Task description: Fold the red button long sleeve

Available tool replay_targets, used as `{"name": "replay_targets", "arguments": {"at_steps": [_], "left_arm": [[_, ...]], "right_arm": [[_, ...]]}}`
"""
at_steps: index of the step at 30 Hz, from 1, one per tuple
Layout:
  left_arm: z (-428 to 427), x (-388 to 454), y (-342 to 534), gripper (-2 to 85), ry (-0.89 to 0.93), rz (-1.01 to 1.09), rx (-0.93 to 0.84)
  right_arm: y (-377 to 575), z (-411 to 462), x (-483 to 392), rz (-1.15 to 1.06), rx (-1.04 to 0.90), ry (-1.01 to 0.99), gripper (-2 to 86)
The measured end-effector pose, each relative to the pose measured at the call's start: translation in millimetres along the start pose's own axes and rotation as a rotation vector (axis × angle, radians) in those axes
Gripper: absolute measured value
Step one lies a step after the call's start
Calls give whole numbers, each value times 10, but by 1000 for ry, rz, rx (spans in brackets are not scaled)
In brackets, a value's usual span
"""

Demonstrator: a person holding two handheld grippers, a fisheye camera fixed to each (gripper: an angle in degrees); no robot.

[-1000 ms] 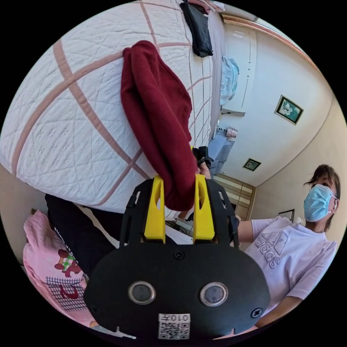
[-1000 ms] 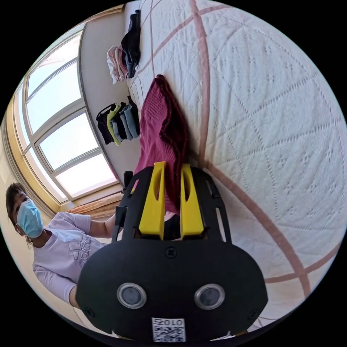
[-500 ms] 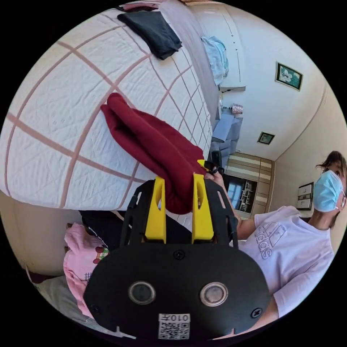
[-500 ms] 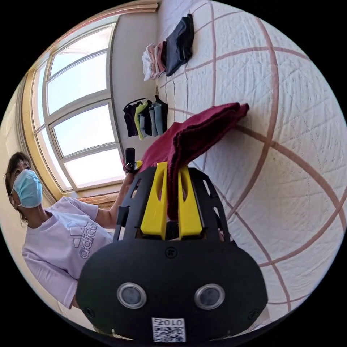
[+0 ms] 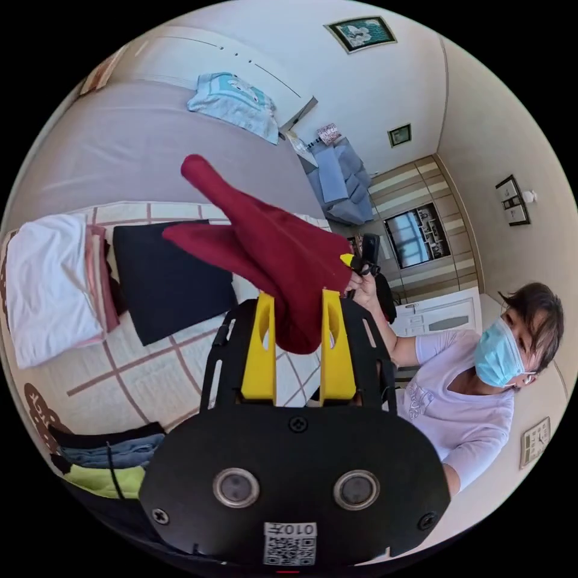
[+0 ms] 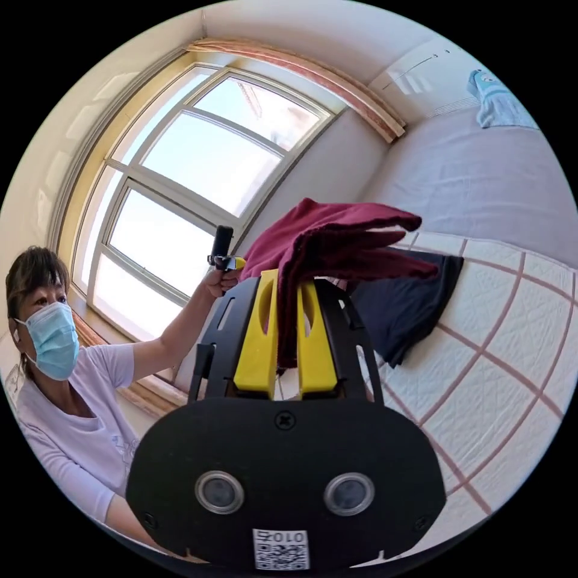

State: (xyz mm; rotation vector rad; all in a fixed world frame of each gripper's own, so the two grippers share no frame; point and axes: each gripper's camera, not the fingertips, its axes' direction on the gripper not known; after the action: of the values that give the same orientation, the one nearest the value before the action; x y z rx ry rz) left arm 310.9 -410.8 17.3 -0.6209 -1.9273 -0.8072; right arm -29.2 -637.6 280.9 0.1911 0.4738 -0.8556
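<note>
The folded dark red long sleeve [image 5: 265, 247] hangs in the air between both grippers, above the bed. In the left gripper view my left gripper [image 5: 298, 301] is shut on one end of it, yellow jaws pressing the bunched cloth. The right gripper [image 5: 361, 262] shows beyond, in the person's hand, at the garment's other end. In the right gripper view my right gripper [image 6: 288, 283] is shut on the red long sleeve [image 6: 337, 238], whose free layers stick out toward the right. The left gripper [image 6: 224, 253] shows behind it, held up in a hand.
A white quilted bed [image 6: 512, 361] with pink lines lies below. A folded dark garment [image 5: 162, 277] and a white and pink stack [image 5: 48, 283] rest on it, with more folded clothes [image 5: 102, 463] near the edge. The masked person [image 5: 475, 385] stands beside the bed; a large window [image 6: 180, 174] is behind.
Both grippers lifted the red long sleeve off the bed and carried it toward the folded stacks. Both cameras swung, bringing the headboard, wall and window into sight.
</note>
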Motion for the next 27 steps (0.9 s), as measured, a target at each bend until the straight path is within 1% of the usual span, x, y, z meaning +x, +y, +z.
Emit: {"name": "replay_targets", "arguments": {"at_steps": [1,3,4,5,6,8,9,10,11,13,15,18,20,21,22,23,24,25,26,27], "left_arm": [[-47,-227,-87,127,-24,-32,-11],[6,-649,-156,124,-52,-117,-32],[128,-954,-167,122,-79,-180,-58],[317,-1267,-144,121,-117,-247,-99],[429,-1423,-113,120,-134,-292,-123],[902,-1881,82,118,-228,-449,-240],[986,-1935,133,118,-247,-463,-263],[1056,-1987,226,118,-225,-463,-247],[1007,-2004,312,117,-174,-466,-196],[908,-1960,403,116,-121,-432,-180],[812,-1865,461,115,-131,-423,-188],[744,-1607,524,112,-222,-393,-259],[642,-1247,627,107,-366,-340,-265],[610,-1123,663,105,-416,-320,-258],[551,-846,747,100,-527,-270,-241],[491,-572,850,95,-624,-231,-187],[472,-442,899,92,-650,-206,-149],[475,-225,973,86,-651,-145,-82],[548,-76,1003,79,-610,-76,-60],[606,-27,1008,76,-592,-50,-64]], "right_arm": [[0,113,89,15,7,0,61],[141,623,629,192,10,-30,62],[208,761,780,228,7,-26,62],[375,1052,1094,320,-37,29,62],[584,1331,1409,473,-119,70,62],[827,1573,1602,527,-158,71,61],[899,1576,1585,504,-119,42,60],[915,1583,1565,497,-123,43,60],[916,1624,1501,469,-157,59,60],[885,1701,1389,433,-225,92,60],[872,1810,1244,428,-286,120,60],[990,1954,1064,412,-361,191,60],[1117,1946,907,383,-368,257,59],[1212,1898,755,352,-354,349,55],[1263,1866,661,331,-338,409,52],[1369,1805,448,286,-291,534,45],[1474,1772,200,218,-209,617,38],[1525,1781,72,168,-165,625,35],[1621,1863,-154,61,-101,605,30],[1700,2028,-306,-19,-102,571,27]]}}
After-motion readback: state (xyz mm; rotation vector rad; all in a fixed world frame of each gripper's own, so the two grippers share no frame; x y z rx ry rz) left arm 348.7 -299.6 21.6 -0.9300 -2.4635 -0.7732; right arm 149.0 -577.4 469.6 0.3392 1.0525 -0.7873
